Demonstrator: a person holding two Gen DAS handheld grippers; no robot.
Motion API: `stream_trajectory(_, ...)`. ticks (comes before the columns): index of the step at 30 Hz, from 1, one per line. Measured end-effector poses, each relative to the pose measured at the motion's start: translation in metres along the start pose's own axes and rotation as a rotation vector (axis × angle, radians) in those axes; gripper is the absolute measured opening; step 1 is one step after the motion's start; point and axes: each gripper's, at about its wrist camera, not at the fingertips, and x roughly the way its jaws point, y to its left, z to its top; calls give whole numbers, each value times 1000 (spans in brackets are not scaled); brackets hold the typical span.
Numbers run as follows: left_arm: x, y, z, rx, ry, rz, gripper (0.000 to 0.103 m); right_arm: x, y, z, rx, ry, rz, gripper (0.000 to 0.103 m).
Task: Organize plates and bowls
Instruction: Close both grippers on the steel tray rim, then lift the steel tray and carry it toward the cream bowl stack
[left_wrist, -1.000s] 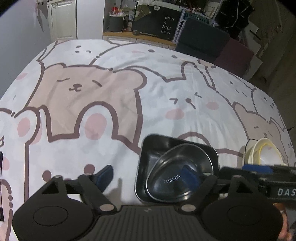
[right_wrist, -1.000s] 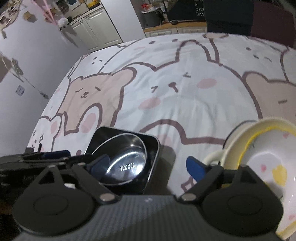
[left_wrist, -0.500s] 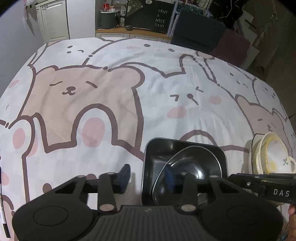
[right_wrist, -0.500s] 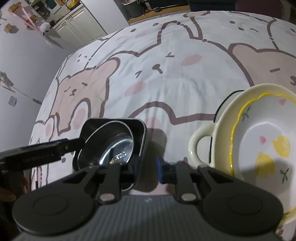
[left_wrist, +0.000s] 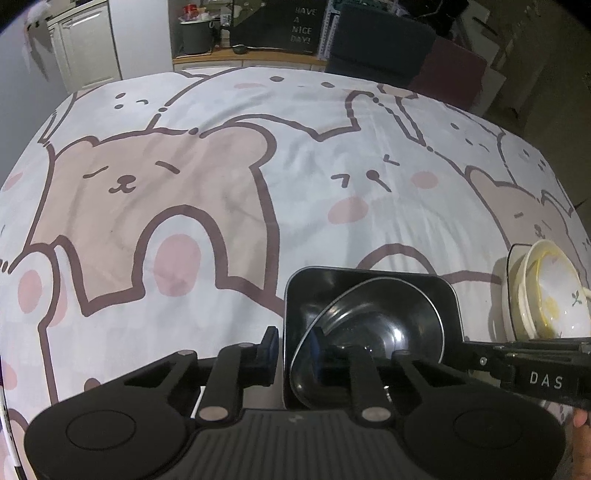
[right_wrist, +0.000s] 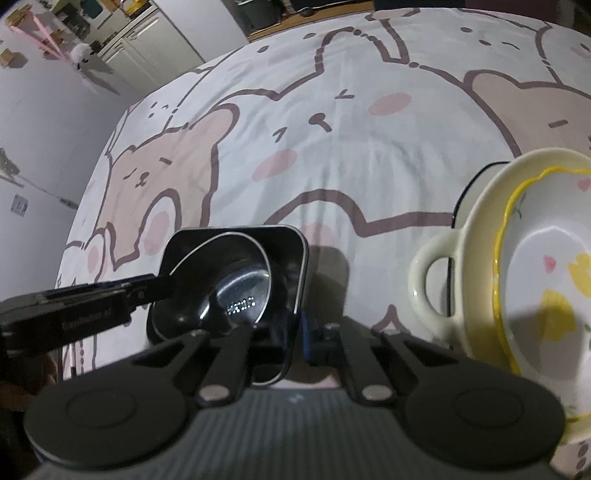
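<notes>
Both grippers, left (left_wrist: 293, 345) and right (right_wrist: 295, 332), have just closed, pinching opposite walls of the black square dish (left_wrist: 369, 275) between them; sorting remains unfinished.

The floral bowl (right_wrist: 546, 280) is cut off by the right edge.

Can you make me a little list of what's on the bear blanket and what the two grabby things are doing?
surface: bear-print cloth
dark dish: black square metal tray
inside it: round shiny steel bowl, tilted
light stack: cream handled bowl holding white flowered bowl
left gripper: just closed on tray's left wall
right gripper: just closed on tray's right wall
</notes>
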Motion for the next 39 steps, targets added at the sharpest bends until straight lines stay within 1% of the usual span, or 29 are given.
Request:
stream_trajectory(2,-1,1,1,-7,-7,-13,20,2,0,-1,17,-5,-6,9)
stream_trajectory(7,-12,7,5,-42,-75,-43,20,4,-1,0,18,-3,-9,8)
stream_trajectory(8,-12,6,6,-37,-80,-39,20,4,-1,0,17,-3,-9,8)
stream_trajectory(12,-4,-1,8,4,-53,2,20,4,0,0,10,-1,-11,9)
stream_trajectory(15,-3,0,8,13,-53,8,20,4,-1,0,15,2,-9,9)
stream_trajectory(18,-1,1,7,26,-35,30,20,4,-2,0,20,6,-9,9)
stream_trajectory(21,1,3,3,43,-8,57,20,4,-1,0,16,8,-21,12)
stream_trajectory(25,1,6,1,40,6,45,20,4,2,-1,2,4,-47,16)
stream_trajectory(26,2,6,0,43,11,42,18,4,2,-2,0,3,-47,16)
stream_trajectory(27,2,6,0,43,15,35,13,4,1,-2,4,2,-42,15)
stream_trajectory(30,4,4,-1,44,23,19,5,4,-1,-2,20,10,-14,9)
stream_trajectory(33,9,1,-2,54,41,24,3,4,-1,-1,11,9,-19,8)
stream_trajectory(39,12,1,-1,48,48,23,3,4,-6,-1,38,5,-1,8)
